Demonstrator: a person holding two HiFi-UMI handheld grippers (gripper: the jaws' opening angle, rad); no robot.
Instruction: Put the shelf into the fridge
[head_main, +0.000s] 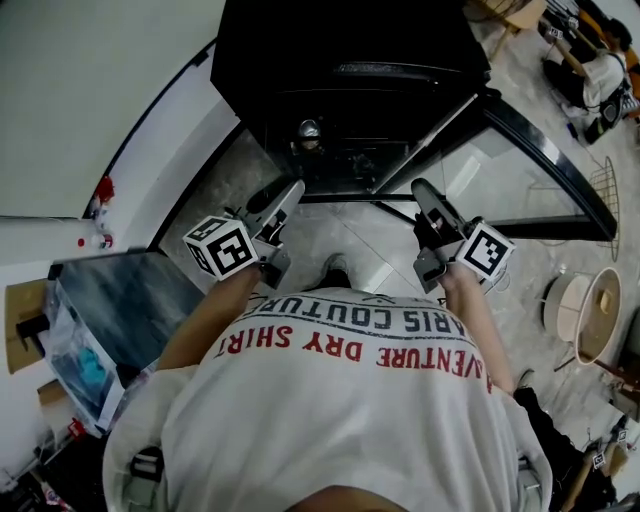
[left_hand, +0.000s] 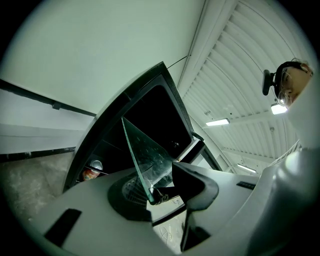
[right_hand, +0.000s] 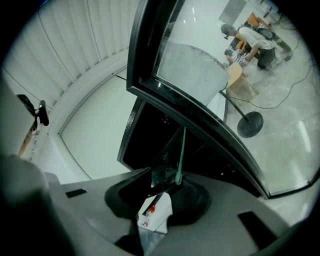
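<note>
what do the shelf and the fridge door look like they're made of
The shelf looks like clear glass: it is see-through, with a green cut edge and faint smudges on a glossy face. The fridge door is a shiny clear pane, glass or maybe acrylic, set in a glossy black frame; whether that frame is plastic or painted metal cannot be told.

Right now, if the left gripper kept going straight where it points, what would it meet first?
The left gripper points into the open fridge; the glass shelf in its jaws would likely enter first. Depth is unclear.
</note>
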